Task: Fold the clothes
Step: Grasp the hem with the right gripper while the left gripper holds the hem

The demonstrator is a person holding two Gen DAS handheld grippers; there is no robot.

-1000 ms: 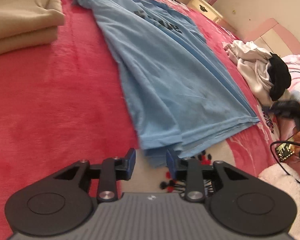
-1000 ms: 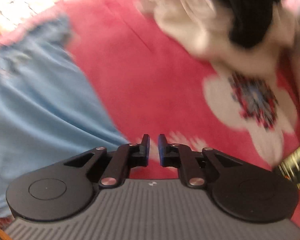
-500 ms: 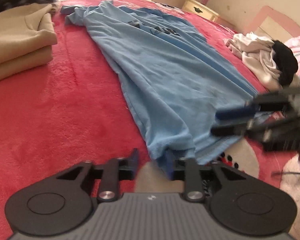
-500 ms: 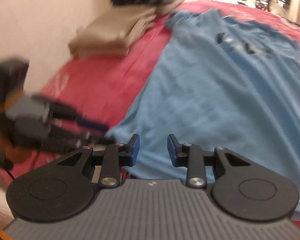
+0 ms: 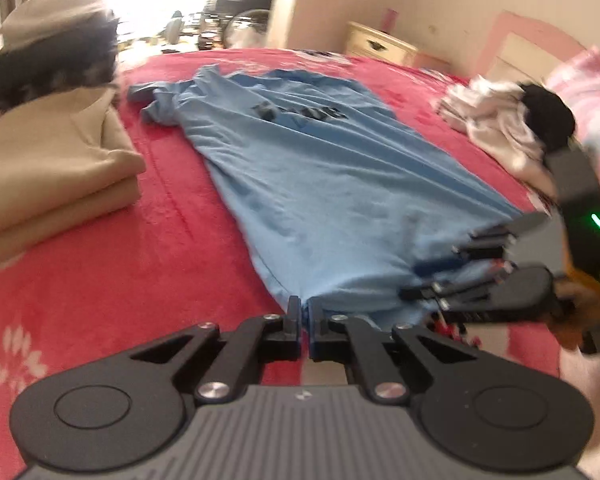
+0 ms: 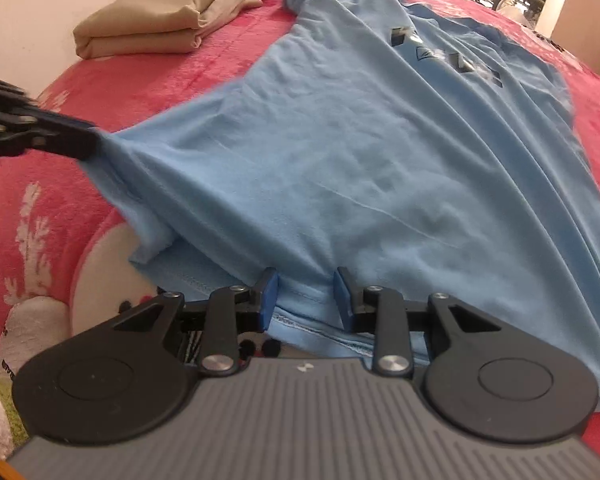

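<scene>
Blue shirt (image 5: 332,200) hem corner vanishes inside closed left claw (image 5: 304,322).

My left gripper (image 5: 305,316) pinches the near hem corner of the light blue T-shirt (image 5: 332,184) lying on the red blanket (image 5: 100,280). My right gripper (image 5: 424,280) meets the same hem farther right. Folded beige clothes (image 5: 48,172) sit left; a white-and-black heap (image 5: 512,128) right.

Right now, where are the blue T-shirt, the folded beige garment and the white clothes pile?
blue T-shirt (image 6: 380,168): right wrist view, middle of the body.
folded beige garment (image 5: 52,184): left wrist view, top layer of the fold.
white clothes pile (image 5: 496,128): left wrist view, crumpled white fabric.
</scene>
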